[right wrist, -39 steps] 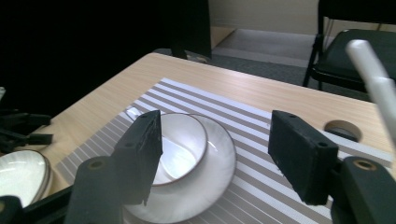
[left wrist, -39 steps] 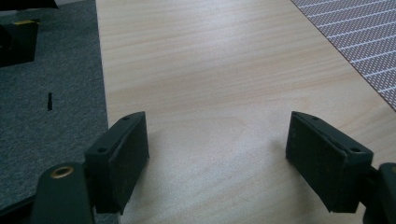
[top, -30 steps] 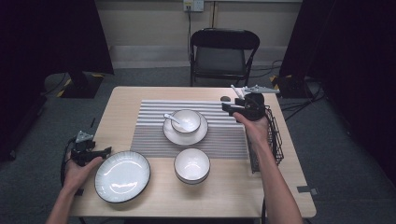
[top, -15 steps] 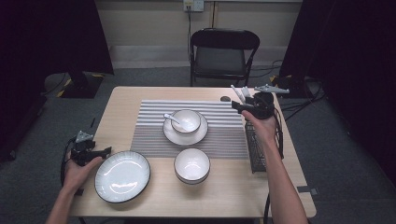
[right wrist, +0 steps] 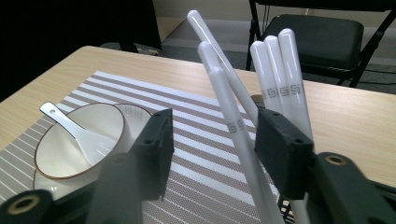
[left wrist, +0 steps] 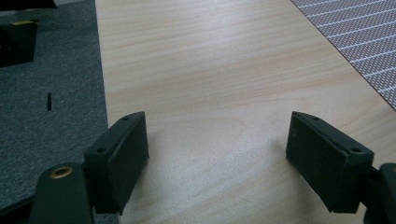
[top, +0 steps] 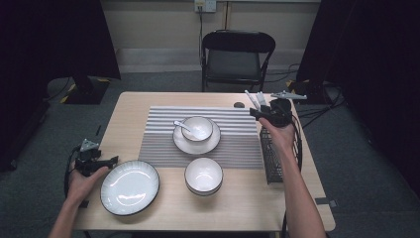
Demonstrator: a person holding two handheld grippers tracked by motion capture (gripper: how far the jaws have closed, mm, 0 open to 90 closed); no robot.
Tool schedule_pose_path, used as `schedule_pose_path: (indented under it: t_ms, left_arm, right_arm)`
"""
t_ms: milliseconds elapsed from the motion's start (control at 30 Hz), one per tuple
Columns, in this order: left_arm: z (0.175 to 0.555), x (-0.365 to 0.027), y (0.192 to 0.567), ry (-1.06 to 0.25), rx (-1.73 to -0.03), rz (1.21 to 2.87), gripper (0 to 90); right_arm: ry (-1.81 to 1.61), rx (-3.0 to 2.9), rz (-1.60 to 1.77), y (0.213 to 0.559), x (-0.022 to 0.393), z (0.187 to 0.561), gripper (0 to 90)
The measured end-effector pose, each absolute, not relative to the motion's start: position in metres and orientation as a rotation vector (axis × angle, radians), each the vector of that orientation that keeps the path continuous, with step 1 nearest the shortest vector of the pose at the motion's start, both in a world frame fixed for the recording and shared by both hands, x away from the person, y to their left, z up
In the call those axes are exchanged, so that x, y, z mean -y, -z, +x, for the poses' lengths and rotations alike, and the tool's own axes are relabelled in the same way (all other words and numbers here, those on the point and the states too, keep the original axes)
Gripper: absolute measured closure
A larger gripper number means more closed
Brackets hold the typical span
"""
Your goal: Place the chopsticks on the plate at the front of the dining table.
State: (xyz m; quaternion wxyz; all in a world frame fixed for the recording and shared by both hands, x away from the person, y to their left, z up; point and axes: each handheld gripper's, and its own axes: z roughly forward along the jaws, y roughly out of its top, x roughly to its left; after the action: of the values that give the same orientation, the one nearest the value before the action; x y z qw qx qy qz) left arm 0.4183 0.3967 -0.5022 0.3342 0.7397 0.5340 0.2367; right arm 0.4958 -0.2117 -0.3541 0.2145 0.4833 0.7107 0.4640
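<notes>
While a spoon (right wrist: 70, 128) lies in the bowl (right wrist: 60, 158), chopsticks (right wrist: 261, 74) stand bundled.

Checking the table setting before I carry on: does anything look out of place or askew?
Mostly tidy. One oddity: the white chopsticks by the right claw fan out unevenly, two leaning across the others instead of lying parallel. The plate, bowls and spoon look orderly, with nothing spilled.

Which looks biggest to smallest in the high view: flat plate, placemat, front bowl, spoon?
1. striped placemat
2. flat plate
3. front bowl
4. spoon
The gaps are plain; nearness to the camera doesn't change the order.
</notes>
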Motion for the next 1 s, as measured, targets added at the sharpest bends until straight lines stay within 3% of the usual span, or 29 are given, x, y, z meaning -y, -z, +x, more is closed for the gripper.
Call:
schedule_pose_path:
  t_ms: [567, 1000]
  left_arm:
    - [0.418, -0.397, 0.502, -0.619, -1.394, 1.930, 20.6]
    - [0.418, -0.397, 0.502, -0.619, -1.394, 1.930, 20.5]
  right_arm:
    - [-1.299, -2.026, 1.331, 0.358, 0.218, 0.491, 70.7]
    - [-1.249, -2.056, 1.366, 0.364, 0.223, 0.486, 68.3]
